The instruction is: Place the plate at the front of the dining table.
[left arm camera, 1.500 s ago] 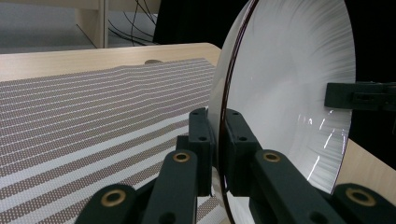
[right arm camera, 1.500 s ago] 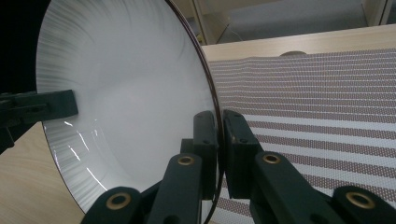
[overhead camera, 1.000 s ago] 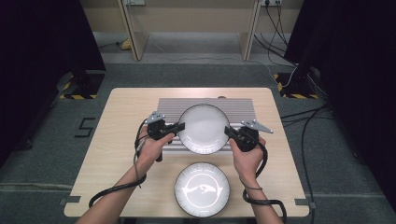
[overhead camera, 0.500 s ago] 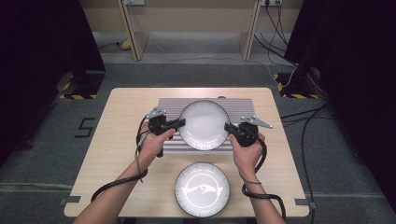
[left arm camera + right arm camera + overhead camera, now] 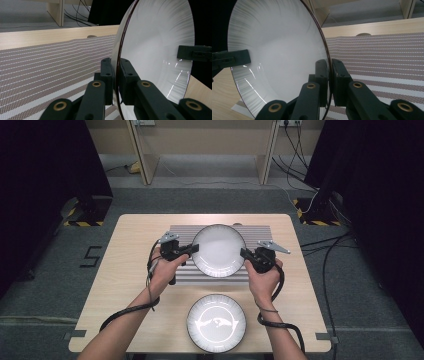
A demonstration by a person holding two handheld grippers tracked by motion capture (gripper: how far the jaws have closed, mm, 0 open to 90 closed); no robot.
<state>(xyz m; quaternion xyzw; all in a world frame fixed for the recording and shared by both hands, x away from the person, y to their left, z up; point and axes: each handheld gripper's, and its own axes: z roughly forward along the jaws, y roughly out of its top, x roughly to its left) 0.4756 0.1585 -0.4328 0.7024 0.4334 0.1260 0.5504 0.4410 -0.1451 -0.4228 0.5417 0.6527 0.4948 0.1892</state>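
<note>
1. The left gripper (image 5: 192,249) is clamped on the left rim of the upper plate (image 5: 218,251); in the left gripper view its jaws pinch the thin edge from both sides.
2. The right gripper (image 5: 245,253) is clamped on the opposite rim in the same way, so the plate hangs between the two tools.
3. The upper plate sits over the striped mat (image 5: 180,275) at the far middle of the table (image 5: 125,260); whether its base touches the mat or floats just above it is hard to tell from the high view.
4. It looks like glazed ceramic: stiff, fairly heavy, slick and breakable. The rim is the only place to hold it, and opposite points keep it level. A slack pinch would probably let it slide out.
5. A second plate (image 5: 216,322) with a dark pattern lies near the table's front edge, apart from the mat.
</note>
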